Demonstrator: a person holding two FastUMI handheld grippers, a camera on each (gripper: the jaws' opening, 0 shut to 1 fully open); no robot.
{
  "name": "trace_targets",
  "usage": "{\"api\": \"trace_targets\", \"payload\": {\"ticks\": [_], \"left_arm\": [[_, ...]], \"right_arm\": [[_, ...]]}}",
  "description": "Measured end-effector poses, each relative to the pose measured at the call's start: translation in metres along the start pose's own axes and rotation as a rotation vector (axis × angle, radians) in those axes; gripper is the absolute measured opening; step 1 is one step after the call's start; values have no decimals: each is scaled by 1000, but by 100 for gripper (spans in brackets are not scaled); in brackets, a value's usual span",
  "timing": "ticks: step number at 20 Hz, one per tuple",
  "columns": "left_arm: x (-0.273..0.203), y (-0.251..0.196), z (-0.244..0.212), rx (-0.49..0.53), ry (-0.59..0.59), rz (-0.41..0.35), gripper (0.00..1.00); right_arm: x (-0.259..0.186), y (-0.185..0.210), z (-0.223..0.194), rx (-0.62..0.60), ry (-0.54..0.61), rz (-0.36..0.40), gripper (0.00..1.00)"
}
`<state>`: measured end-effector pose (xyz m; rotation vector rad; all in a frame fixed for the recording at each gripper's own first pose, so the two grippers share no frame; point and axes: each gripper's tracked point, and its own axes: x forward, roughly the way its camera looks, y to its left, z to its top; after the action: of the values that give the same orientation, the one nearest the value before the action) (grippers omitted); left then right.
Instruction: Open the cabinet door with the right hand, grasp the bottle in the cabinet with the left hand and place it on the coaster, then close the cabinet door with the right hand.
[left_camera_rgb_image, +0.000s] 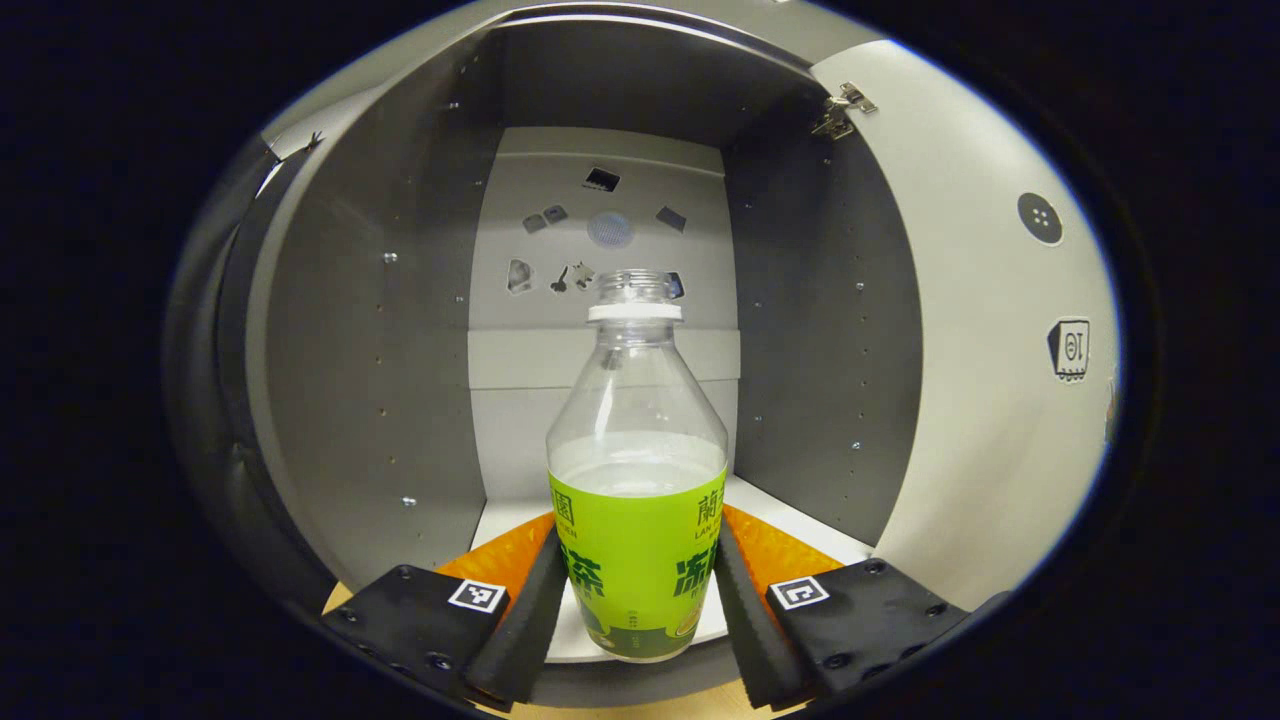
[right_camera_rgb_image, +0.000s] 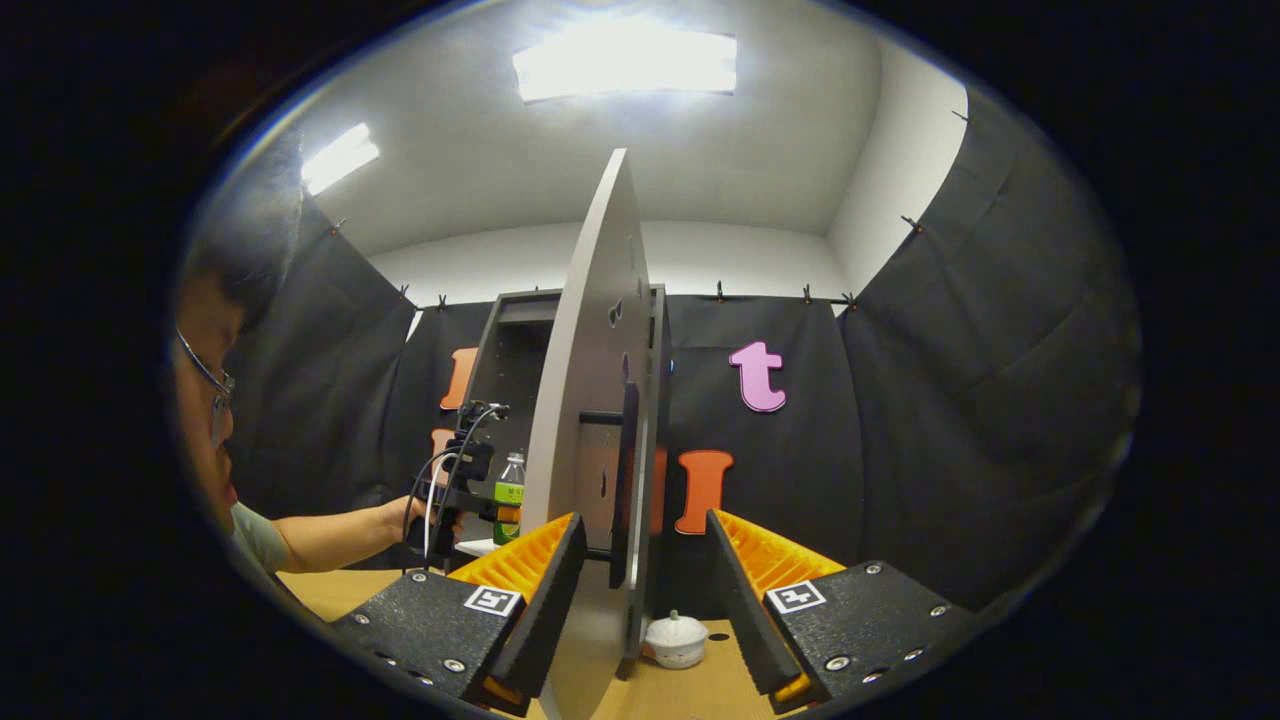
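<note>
The left gripper (left_camera_rgb_image: 637, 600) sits at the mouth of the cabinet (left_camera_rgb_image: 380, 330) with its two fingers on either side of the bottle (left_camera_rgb_image: 637, 500), each finger lying against the green label low on the body, so it reads as clamped on the bottle rather than merely bracketing it (the contact looks snug on both sides, though the squeeze itself cannot be judged). The bottle stands upright on the cabinet's floor near its front edge, long axis vertical, its neck toward the cabinet's back wall in this view; it lies dead ahead of the left gripper, which is plainly the nearer one. The likely next move is a straight draw back out of the cabinet, keeping the bottle vertical. To the cabinet's right, the open door (right_camera_rgb_image: 590, 400) stands edge-on between the spread fingers of the right gripper (right_camera_rgb_image: 640, 590), which are not pressing on it.
</note>
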<state>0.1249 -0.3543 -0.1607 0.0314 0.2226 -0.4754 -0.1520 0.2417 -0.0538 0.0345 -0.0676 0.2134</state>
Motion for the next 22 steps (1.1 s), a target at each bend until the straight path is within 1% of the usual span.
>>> {"api": "trace_targets", "payload": {"ticks": [2, 4, 5, 6, 7, 8, 9, 10, 14, 18, 19, 22], "left_arm": [[-21, 4, 6, 24, -17, 0, 81], [-41, 8, 12, 33, -33, 1, 80], [-51, 12, 15, 36, -43, 5, 81], [-61, 17, 18, 46, -56, 14, 83], [-71, 23, 19, 54, -67, 21, 80], [-81, 26, 18, 54, -72, 21, 81], [-91, 31, 17, 53, -73, 21, 79], [-101, 37, 17, 53, -76, 25, 81], [-136, 61, 20, 62, -94, 51, 81], [-160, 81, 19, 72, -100, 81, 81], [-166, 85, 17, 70, -99, 87, 79], [-183, 99, 13, 65, -101, 106, 81]], "right_arm": [[0, 3, -3, -17, 13, -3, 75], [2, 2, 1, -29, 8, -22, 74], [1, 2, 2, -26, 5, -28, 79], [1, 2, 3, -20, 0, -33, 74], [1, 2, 2, -13, -3, -39, 74], [2, 3, 2, -6, -5, -43, 74], [1, 2, 1, 4, -4, -49, 74], [3, 0, 1, 13, -1, -57, 74], [2, -1, 0, 31, 4, -77, 74], [0, -1, 0, 16, -8, -108, 74], [-1, -1, 1, 13, -11, -113, 74], [-2, 0, -1, 4, -5, -124, 74]]}}
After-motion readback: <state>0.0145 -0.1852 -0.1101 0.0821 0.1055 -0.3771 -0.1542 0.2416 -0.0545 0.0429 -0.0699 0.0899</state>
